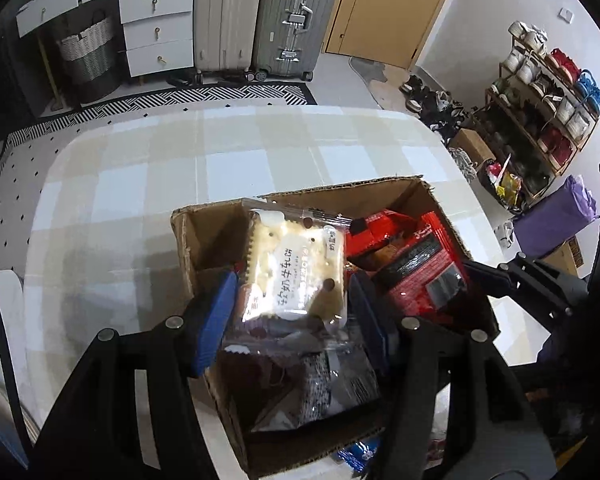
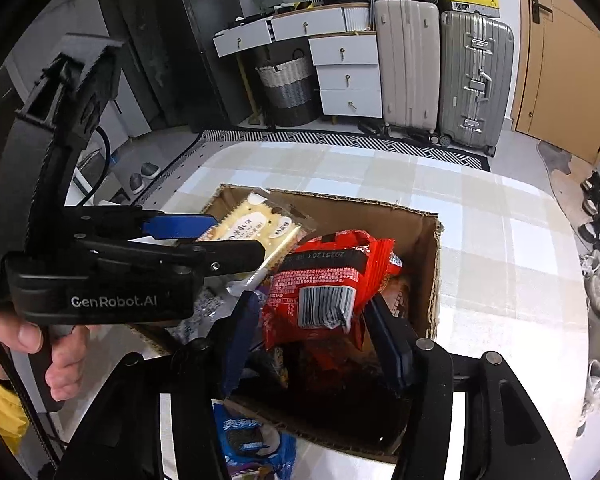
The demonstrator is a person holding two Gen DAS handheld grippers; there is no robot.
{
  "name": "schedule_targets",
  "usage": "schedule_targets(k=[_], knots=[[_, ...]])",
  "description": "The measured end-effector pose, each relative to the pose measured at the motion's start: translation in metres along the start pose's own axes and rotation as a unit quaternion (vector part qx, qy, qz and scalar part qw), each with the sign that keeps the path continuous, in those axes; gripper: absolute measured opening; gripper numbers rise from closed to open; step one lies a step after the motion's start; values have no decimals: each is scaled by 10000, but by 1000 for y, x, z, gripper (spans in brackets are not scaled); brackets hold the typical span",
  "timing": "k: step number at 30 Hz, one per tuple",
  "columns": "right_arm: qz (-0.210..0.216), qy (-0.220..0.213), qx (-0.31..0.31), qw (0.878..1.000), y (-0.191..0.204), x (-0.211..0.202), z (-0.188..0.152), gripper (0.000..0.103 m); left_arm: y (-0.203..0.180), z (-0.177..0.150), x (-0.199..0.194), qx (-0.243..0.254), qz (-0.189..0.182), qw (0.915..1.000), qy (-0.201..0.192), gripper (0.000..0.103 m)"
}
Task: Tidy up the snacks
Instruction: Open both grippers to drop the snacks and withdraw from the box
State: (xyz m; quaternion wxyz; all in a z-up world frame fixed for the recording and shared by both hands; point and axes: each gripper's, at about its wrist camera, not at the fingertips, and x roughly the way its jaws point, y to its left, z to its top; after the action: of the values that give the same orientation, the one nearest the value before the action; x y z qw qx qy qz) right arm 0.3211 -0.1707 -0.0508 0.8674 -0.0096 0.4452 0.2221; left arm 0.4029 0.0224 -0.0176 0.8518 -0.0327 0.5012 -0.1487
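Jaws around cracker pack [image 1: 296, 268] and red packet [image 2: 324, 280], apparently inside cardboard box [image 2: 430, 276].

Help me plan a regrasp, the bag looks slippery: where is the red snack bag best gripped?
Probably across the red snack bag at its barcode end, coming from above: that end tilts up out of the cardboard box, with both flat faces exposed.

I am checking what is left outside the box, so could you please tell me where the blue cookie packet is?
In the right wrist view the blue cookie packet lies on the table, just outside the near edge of the cardboard box.
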Motion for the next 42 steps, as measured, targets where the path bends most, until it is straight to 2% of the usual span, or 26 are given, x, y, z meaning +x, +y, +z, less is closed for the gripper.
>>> schedule_targets(k=[4, 6, 10, 13, 19, 21, 24, 27, 30, 32, 35, 40, 41, 42], knots=[[-78, -68, -39, 9999, 4, -11, -1, 57, 1, -5, -15, -87, -77, 9999, -54, 57], [-136, -172, 20, 9998, 4, -20, -1, 64, 2, -9, -25, -163, -100, 9998, -87, 57], [-222, -440, 84, 9988, 5, -44, -5, 64, 2, -21, -59, -306, -81, 9989, -341, 57], [-194, -808, 215, 9963, 7, -75, -12, 64, -2, -35, -91, -400, -61, 9973, -615, 57], [-193, -1298, 390, 9906, 22, -130, -34, 65, -30, -80, -162, -364, 376, 9912, -1216, 58], [-196, -1343, 384, 9900, 30, -145, -42, 68, -39, -97, -184, -383, 379, 9895, -1340, 67], [-247, -1470, 317, 9883, 44, -172, -58, 70, -60, -123, -216, -251, 652, 9846, -1604, 76], [-256, -1673, 321, 9851, 55, -197, -77, 80, -81, -153, -242, -56, 1062, 9777, -1813, 78], [-278, -1983, 358, 9791, 64, -222, -99, 83, -101, -184, -262, 48, 1257, 9714, -2015, 79], [-255, -2120, 428, 9760, 69, -233, -112, 83, -111, -205, -272, 22, 1283, 9700, -2067, 79], [-209, -2216, 578, 9732, 70, -244, -129, 89, -121, -228, -286, -29, 1164, 9705, -2113, 81], [86, -2328, 751, 9696, 66, -258, -161, 90, -135, -255, -300, 30, 1189, 9644, -2363, 85], [147, -2366, 800, 9682, 64, -259, -167, 92, -137, -259, -302, 33, 1196, 9631, -2412, 89], [192, -2378, 828, 9676, 63, -258, -171, 95, -138, -261, -302, 35, 1209, 9619, -2452, 97]])
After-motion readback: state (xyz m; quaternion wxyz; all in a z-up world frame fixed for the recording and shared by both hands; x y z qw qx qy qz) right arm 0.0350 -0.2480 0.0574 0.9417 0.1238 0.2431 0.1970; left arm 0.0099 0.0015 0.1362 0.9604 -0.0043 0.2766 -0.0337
